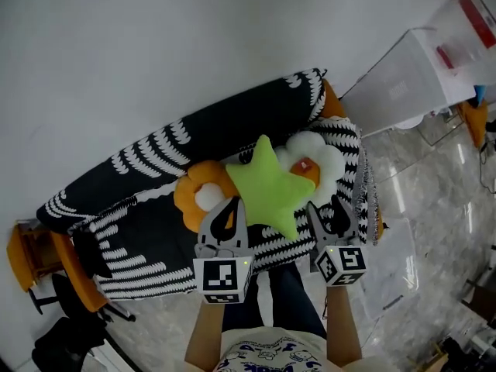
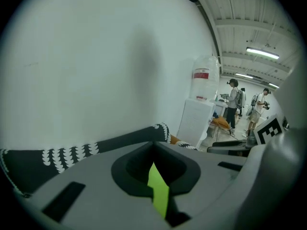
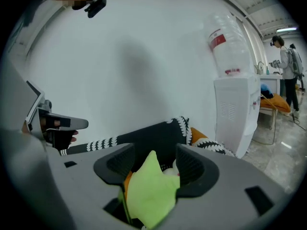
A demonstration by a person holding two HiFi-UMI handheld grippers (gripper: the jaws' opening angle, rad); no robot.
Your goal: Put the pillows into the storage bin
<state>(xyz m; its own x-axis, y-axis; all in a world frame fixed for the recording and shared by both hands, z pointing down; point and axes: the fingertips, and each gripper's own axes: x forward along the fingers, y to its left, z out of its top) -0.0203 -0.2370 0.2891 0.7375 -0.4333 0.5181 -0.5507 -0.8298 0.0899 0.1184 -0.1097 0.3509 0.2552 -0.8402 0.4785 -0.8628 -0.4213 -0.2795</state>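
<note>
Now at the pickup stage: on the black-and-white patterned sofa [image 1: 232, 126], your right hand-held gripper [image 1: 323, 208] gapes wide around the lime-green star-shaped plush pillow [image 1: 271, 184] at its 11 o'clock. Your left hand-held gripper [image 1: 232, 208] is nearly closed. Next, probably: clamp, then lift.

1. The star pillow [image 1: 271, 184] lies on the sofa [image 1: 155, 246], overlapping two others: the left flower pillow [image 1: 203, 192] at its 9 o'clock and the right flower pillow [image 1: 318, 157] at its 2 o'clock.
2. The left gripper [image 1: 227, 217] is at its 7 o'clock and the right gripper [image 1: 325, 215] at its 5 o'clock.
3. A water dispenser [image 1: 403, 84] stands at 2 o'clock, off the sofa's end.
</note>
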